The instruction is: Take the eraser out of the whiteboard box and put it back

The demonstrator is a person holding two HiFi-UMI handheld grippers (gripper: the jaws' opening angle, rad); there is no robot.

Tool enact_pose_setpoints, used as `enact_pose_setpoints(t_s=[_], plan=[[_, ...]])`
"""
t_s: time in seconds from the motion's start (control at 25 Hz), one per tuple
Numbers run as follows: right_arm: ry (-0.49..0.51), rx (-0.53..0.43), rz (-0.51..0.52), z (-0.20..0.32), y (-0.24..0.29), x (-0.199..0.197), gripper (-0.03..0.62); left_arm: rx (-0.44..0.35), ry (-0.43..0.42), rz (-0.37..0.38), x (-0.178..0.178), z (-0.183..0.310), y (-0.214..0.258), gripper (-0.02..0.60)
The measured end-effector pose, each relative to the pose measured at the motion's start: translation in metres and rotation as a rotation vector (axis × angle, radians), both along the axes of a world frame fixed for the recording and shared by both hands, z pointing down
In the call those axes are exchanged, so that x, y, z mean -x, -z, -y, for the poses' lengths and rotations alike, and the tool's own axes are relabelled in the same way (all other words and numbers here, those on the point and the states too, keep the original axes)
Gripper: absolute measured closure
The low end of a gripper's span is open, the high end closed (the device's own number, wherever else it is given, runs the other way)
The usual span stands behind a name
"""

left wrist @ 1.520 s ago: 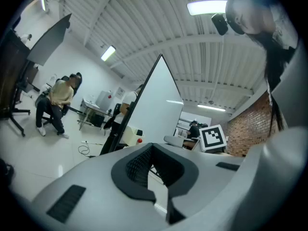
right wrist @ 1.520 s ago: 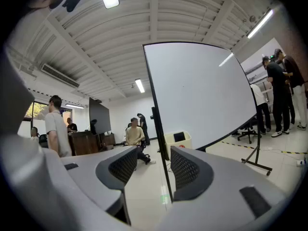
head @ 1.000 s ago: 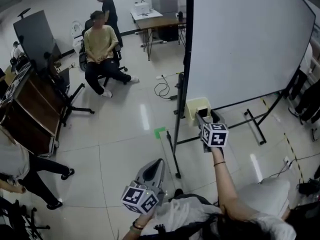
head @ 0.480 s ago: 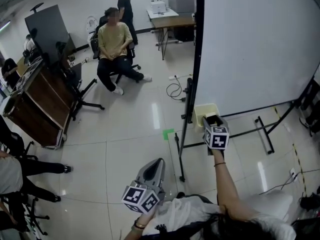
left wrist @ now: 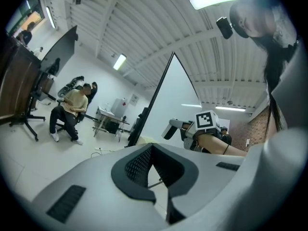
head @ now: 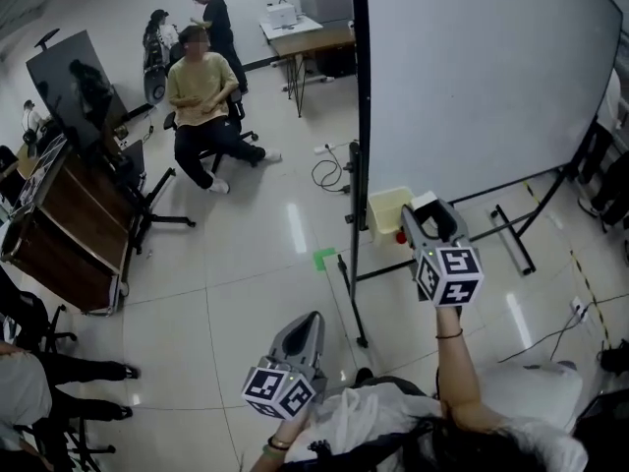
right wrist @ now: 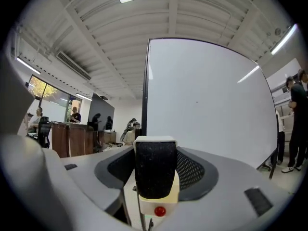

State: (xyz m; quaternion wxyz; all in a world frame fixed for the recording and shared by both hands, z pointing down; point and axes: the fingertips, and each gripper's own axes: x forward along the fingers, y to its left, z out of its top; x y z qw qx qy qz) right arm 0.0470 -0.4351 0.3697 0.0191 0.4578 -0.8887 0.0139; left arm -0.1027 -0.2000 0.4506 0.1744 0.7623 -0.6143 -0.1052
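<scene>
The right gripper (head: 430, 216) was pinching the eraser (right wrist: 154, 170) between its two jaws. The eraser was out of the whiteboard box (head: 387, 210). It was up in the air, just beside the box and a bit above it, in front of the big whiteboard (head: 472, 77). The yellow box sat low down by the board's edge. The left gripper (head: 311, 324) hung low near the person's body, well apart from the box. Its jaws were pressed together with nothing in them.

The eraser looked small and light. It had a hard white back and a soft, fuzzy black side. The jaws held it by its two sides. That looked like a good place, because the hard part would not squash. The fuzzy part was soft, so the eraser could slip a little if it was squeezed only there. I could not see well into the box from above, but it seemed to be open at the top. So the eraser should go back in easily.
</scene>
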Motion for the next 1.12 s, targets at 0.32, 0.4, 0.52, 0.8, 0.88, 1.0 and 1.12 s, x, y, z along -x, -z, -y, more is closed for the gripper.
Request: enact_pose_setpoints(t_s=[0.32, 0.4, 0.52, 0.8, 0.88, 1.0, 1.12], plan=[[-0.019, 0.095, 0.102, -0.145, -0.008, -0.025, 0.333, 0.023, -0.119, 0.01, -0.004, -0.054, -0.006, 0.594], [-0.026, 0.136, 0.11, -0.181, -0.03, -0.025, 0.333, 0.037, -0.147, 0.008, -0.007, -0.074, -0.015, 0.593], [-0.037, 0.188, 0.102, -0.23, -0.066, -0.022, 0.333, 0.051, -0.204, 0.005, -0.018, -0.102, -0.031, 0.594], [-0.005, 0.303, 0.054, -0.332, -0.122, -0.009, 0.333, 0.006, -0.363, 0.03, -0.055, -0.148, -0.026, 0.593], [-0.001, 0.294, 0.05, -0.341, -0.12, -0.007, 0.333, -0.004, -0.384, 0.043, -0.059, -0.157, -0.022, 0.592], [-0.005, 0.271, 0.047, -0.345, -0.112, -0.007, 0.333, -0.021, -0.378, 0.045, -0.057, -0.166, -0.015, 0.592], [-0.006, 0.263, 0.044, -0.346, -0.108, -0.008, 0.333, -0.031, -0.352, 0.049, -0.048, -0.172, -0.009, 0.592]])
